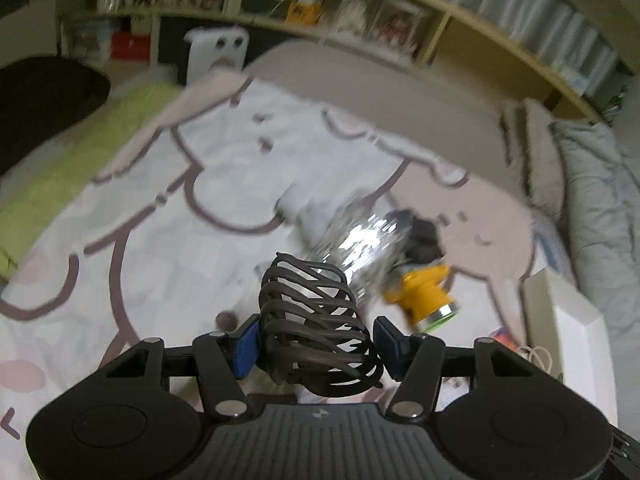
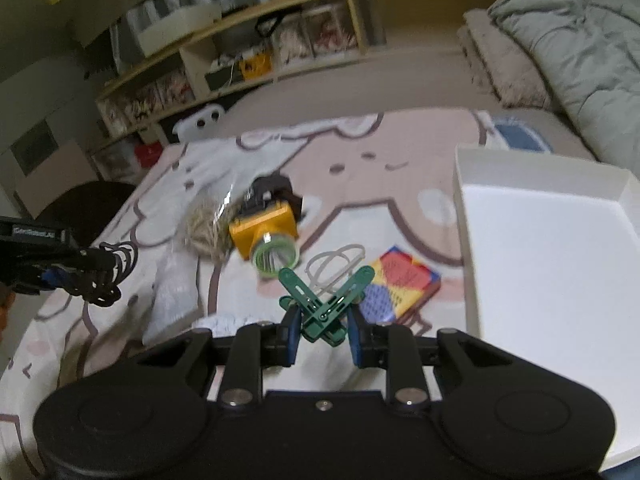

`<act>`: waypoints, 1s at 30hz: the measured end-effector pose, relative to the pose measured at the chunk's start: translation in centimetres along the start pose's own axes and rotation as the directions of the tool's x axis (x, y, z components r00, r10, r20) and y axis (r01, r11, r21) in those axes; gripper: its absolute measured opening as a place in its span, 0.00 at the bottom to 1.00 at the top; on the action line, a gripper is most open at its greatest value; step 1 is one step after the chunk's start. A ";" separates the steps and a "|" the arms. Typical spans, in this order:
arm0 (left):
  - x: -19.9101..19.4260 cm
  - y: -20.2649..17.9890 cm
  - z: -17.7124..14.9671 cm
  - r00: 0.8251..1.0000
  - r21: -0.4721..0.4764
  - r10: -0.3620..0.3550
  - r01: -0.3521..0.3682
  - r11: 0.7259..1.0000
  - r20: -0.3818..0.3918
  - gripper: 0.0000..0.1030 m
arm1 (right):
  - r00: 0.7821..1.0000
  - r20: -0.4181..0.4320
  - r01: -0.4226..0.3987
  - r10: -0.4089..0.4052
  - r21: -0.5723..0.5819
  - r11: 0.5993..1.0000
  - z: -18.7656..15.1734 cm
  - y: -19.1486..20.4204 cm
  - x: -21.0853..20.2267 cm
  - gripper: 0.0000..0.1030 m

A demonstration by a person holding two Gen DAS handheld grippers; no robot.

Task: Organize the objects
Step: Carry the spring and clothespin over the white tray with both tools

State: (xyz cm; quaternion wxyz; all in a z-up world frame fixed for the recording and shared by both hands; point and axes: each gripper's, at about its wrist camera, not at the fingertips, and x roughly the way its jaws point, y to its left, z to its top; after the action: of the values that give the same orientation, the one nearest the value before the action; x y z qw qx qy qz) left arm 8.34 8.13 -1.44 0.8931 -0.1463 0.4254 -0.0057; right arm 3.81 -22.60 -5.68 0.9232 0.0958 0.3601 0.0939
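Holding stuff in both hands already, so here's how it looks near to far; your right gripper (image 2: pixel 322 334) has its jaws pinched on a green clothespin (image 2: pixel 326 302), which sits crossed and tilted between them, and your left gripper (image 1: pixel 316 344) has its jaws closed on a dark coiled cord bundle (image 1: pixel 318 324) that sticks up past the tips. Both are lifted clear of the bed blanket (image 1: pixel 168 184) as far as I can tell.

Just past the clothespin lies a clear plastic ring thing (image 2: pixel 338 266), with a colourful little book (image 2: pixel 400 276) beside it; the white tray (image 2: pixel 540 248) is off to your right, and looks like the obvious drop spot, though that's my guess from the task. Further out is the yellow tape dispenser (image 2: pixel 266 230) with its green-edged roll, a shiny cellophane bag (image 1: pixel 360 240) of straw-like filler touching it, and something black behind that I can't make out; the shelf (image 2: pixel 280 20) and a grey duvet (image 2: pixel 568 40) are at the back.

What could go wrong: the clothespin is held askew near its hinge, so a quick swing toward the tray could let it twist and pop out; the cord bundle is springy and loosely wound, so loops could slip free and snag the bag or dispenser if you pass low over them; go high and slow.
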 end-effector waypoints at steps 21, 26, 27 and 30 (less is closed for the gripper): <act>-6.1 -9.1 -2.7 0.956 0.191 -0.207 0.168 0.967 0.207 0.58 | 0.962 0.244 0.082 -0.122 0.168 0.982 3.4 -6.0 -8.7 0.25; -5.9 -13.3 -3.7 0.947 0.244 -0.260 0.211 0.946 0.191 0.58 | 0.951 0.241 0.134 -0.192 0.237 0.962 3.5 -9.0 -9.8 0.25; -5.8 -14.3 -4.0 0.945 0.255 -0.272 0.222 0.941 0.181 0.58 | 0.950 0.236 0.143 -0.203 0.248 0.958 3.5 -9.6 -9.9 0.25; -5.1 -17.3 -5.0 0.941 0.279 -0.300 0.249 0.927 0.155 0.58 | 0.945 0.211 0.186 -0.248 0.277 0.943 3.4 -11.3 -10.0 0.25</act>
State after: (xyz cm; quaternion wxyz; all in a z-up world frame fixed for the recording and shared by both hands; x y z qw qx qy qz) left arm 3.25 -9.00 4.10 0.9321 -0.0882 0.3066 -0.1716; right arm 0.12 -36.29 0.47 0.9451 0.1831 0.2618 -0.0683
